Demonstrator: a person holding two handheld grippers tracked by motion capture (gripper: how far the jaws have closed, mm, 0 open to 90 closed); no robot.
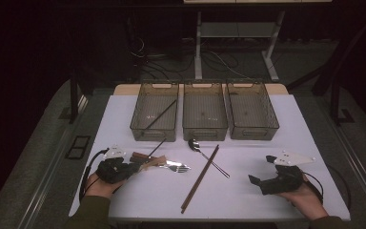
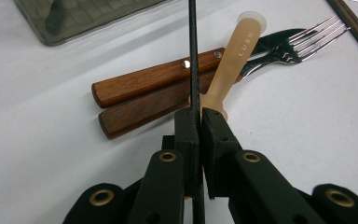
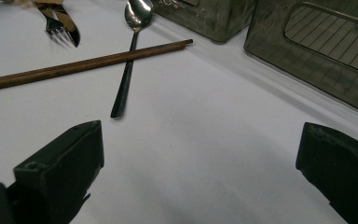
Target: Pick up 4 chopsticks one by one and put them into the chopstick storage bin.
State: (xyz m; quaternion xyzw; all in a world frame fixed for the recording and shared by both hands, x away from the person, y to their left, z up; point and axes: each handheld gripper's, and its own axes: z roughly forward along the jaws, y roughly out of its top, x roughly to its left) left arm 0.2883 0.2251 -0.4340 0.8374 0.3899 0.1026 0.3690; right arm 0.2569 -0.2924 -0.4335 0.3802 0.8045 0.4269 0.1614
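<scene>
My left gripper (image 2: 199,122) is shut on a thin black chopstick (image 2: 193,51), which runs up between its pads. In the high view that left gripper (image 1: 134,168) sits at the table's left, with the black chopstick (image 1: 158,146) slanting away toward the bins. Under the tip lie two wooden-handled utensils (image 2: 154,81), a fork's tines (image 2: 310,42) and a translucent tan plastic handle (image 2: 235,58). My right gripper (image 1: 261,170) rests at the table's right, jaws wide apart. In its own view the right gripper (image 3: 200,149) has only bare white table between the jaws.
Three grey mesh-walled bins stand in a row at the back: left (image 1: 153,135), middle (image 1: 205,133), right (image 1: 253,133). Another black chopstick (image 1: 162,114) lies in the left bin. A metal spoon (image 1: 196,145) and brown chopsticks (image 1: 201,177) cross mid-table.
</scene>
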